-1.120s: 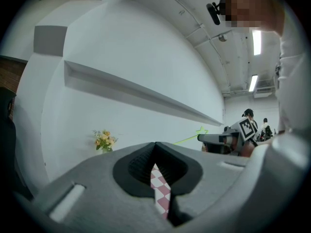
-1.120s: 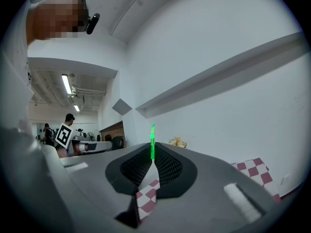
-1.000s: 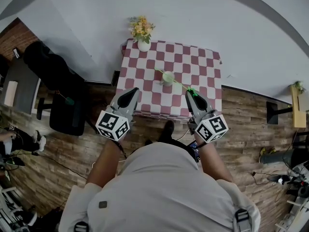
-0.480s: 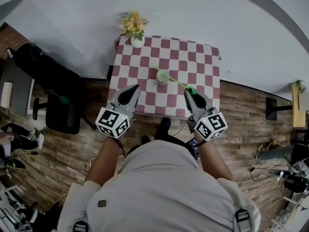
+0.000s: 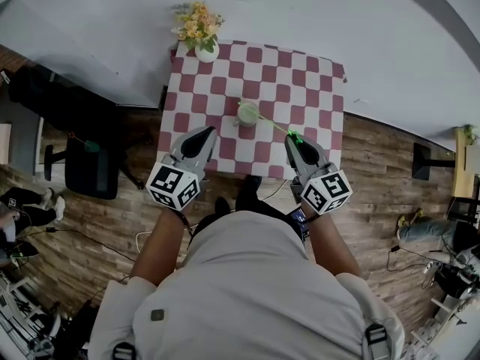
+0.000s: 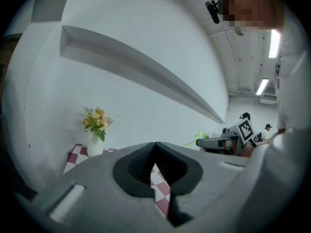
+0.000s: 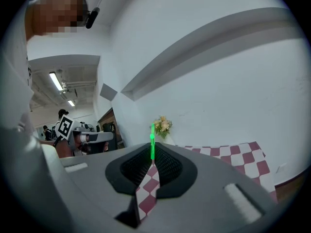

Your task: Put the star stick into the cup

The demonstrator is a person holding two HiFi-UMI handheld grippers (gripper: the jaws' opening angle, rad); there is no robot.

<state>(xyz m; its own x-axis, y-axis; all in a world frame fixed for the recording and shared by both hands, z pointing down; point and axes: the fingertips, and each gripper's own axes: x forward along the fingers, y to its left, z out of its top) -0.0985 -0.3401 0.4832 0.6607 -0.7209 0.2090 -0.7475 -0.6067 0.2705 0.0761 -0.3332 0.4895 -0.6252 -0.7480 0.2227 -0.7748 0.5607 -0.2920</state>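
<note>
A pale green cup stands near the middle of the red-and-white checked table. My right gripper hangs over the table's near edge, shut on the thin green star stick. In the right gripper view the stick rises straight from the closed jaws. Its shaft slants left toward the cup; whether it touches the cup I cannot tell. The star shows beside the right gripper's tip in the left gripper view. My left gripper is shut and holds nothing, left of the cup by the near edge.
A white vase of yellow flowers stands on the table's far left corner against the white wall. A black chair is on the wooden floor left of the table. The person's shoes are just below the table's near edge.
The table has come nearer in the head view and both grippers now reach over its near edge. The right gripper keeps its hold on the stick.
</note>
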